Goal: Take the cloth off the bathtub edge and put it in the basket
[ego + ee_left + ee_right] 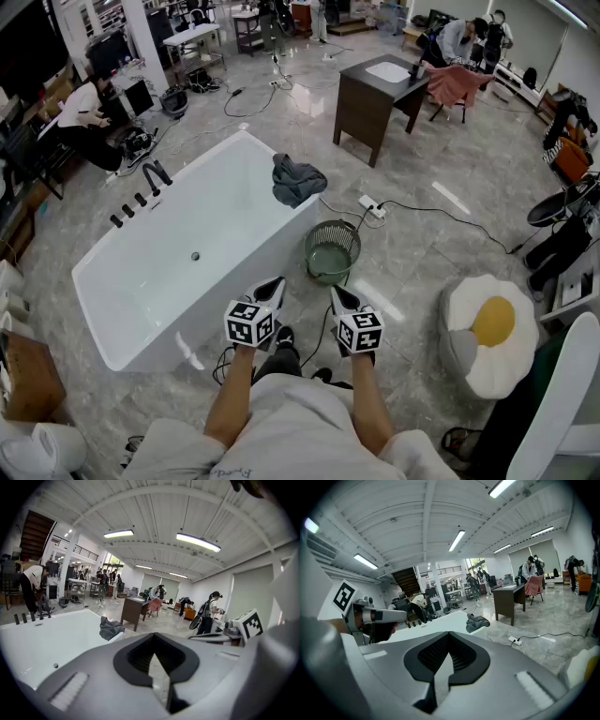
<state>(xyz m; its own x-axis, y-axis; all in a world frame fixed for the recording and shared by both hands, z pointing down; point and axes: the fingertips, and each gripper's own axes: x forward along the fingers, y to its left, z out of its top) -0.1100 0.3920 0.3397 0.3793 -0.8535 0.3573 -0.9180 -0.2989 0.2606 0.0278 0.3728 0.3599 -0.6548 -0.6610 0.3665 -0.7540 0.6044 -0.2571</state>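
Grippers held low, side by side: left gripper [270,289] and right gripper [341,298], both with jaws pressed together and nothing between them. Basket [333,222] on floor [412,272] just beyond, beside tub [187,216]. Cloth [297,178] draped over tub's edge past basket, well apart from both grippers.

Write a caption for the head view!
Left gripper and right gripper, both shut, face a white bathtub with a grey cloth on its edge, beside a round green mesh basket.

bright, even light from ceiling strips [198,542]; sharp frames, fisheye-bent edges, dark corners.
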